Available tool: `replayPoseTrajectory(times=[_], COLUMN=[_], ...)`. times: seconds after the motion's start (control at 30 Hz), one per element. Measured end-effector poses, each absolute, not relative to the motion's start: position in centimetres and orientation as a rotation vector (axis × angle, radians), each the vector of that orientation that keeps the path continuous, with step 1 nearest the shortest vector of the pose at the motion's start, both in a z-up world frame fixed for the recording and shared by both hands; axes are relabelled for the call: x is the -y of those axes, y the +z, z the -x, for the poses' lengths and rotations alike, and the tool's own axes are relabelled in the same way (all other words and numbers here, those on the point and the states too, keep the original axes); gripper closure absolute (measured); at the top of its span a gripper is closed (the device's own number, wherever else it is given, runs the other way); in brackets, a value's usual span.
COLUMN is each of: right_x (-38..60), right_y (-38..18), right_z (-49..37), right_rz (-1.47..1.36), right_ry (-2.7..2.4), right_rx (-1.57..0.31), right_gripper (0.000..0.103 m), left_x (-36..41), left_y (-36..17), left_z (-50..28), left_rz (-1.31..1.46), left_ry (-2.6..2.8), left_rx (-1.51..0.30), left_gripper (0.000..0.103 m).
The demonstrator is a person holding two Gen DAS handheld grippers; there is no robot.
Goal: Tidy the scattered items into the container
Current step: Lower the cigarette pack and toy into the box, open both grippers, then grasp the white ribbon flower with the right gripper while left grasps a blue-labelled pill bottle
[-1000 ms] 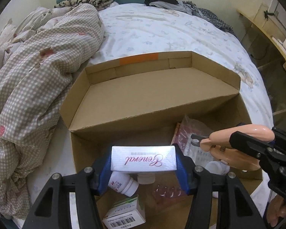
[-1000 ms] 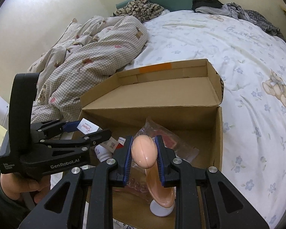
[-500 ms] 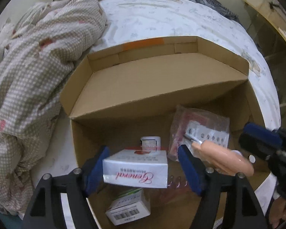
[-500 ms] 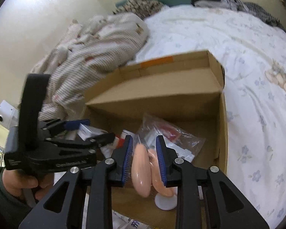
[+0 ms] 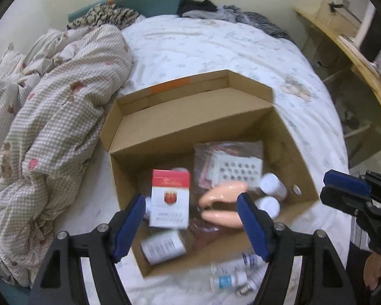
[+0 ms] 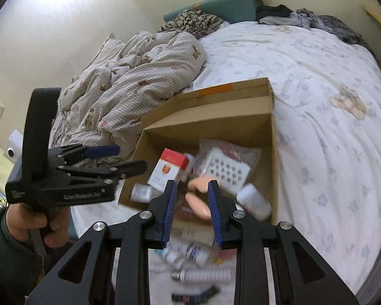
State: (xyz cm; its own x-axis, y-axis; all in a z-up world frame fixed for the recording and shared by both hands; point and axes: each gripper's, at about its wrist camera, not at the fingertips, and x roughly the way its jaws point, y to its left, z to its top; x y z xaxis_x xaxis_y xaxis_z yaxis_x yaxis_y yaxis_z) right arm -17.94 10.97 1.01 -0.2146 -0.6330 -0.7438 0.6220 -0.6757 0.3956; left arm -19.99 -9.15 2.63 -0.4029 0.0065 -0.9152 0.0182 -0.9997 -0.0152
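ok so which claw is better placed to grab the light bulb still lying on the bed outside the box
Right, probably. The right claw is open and empty, and the white spiral light bulb lies on the white bed sheet just below its fingers, nearer than the brown cardboard box. The left claw, also open, points into the box.

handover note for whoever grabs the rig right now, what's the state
Left tool: open, empty, above the cardboard box.
Right tool: open, empty, over the box's near edge.
In the box: red-and-white carton, peach curved item, bagged blister pack, white bottles, another bottle near the front.
Done: those items are in.
Left: things on the bed in front of the box, a small bottle, a light bulb and a dark item. Motion blur hides finer detail.
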Motion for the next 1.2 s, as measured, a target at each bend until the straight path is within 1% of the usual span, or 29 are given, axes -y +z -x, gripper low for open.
replayPoseTrajectory(times=[0.17,0.3,0.57,0.6,0.67,0.73,0.8,0.97,1.13,1.17,1.2], right_x=[-13.5,-15.3,-18.1,-18.4,-18.8,-18.8,-18.6,-17.4,-16.0,-15.8,-15.6], right_y=[2.4,2.8,0.9,0.4,-1.0,-3.1,-5.3,-11.1,-15.7,-16.0,-16.2], right_z=[14.2,11.3,7.5,7.4,7.6,8.2,8.7,8.8,7.7,7.6,7.5], right_rz=[-1.179,-1.172,-1.244,-1.264,-1.313,-1.406,-1.509,-1.728,-1.823,-1.816,-1.802], right_ry=[-2.034,-2.051,-2.065,-2.065,-2.062,-2.046,-2.000,-1.862,-1.802,-1.804,-1.814], right_rx=[-0.110,-0.141,-0.195,-0.204,-0.233,-0.289,-0.297,-0.248,-0.265,-0.284,-0.312], right_gripper=[0.068,0.062,0.062,0.061,0.053,0.052,0.051,0.050,0.050,0.052,0.056], left_x=[8.2,7.8,7.6,7.5,7.5,7.8,8.4,9.8,10.1,10.1,10.2], left_y=[3.9,4.3,0.7,0.2,-0.8,-1.9,-2.7,-2.4,-2.6,-2.7,-2.9], left_z=[16.1,13.0,8.2,7.7,7.0,6.8,6.8,6.8,6.7,6.7,6.8], left_rz=[-1.710,-1.715,-1.770,-1.776,-1.777,-1.777,-1.784,-1.735,-1.740,-1.745,-1.757], left_ry=[-2.668,-2.696,-2.687,-2.683,-2.681,-2.676,-2.642,-2.659,-2.654,-2.648,-2.639], left_rx=[-0.038,-0.055,-0.195,-0.213,-0.230,-0.246,-0.293,-0.450,-0.502,-0.506,-0.514], left_gripper=[0.028,0.028,0.028,0.028,0.028,0.028,0.028,0.028,0.028,0.028,0.028])
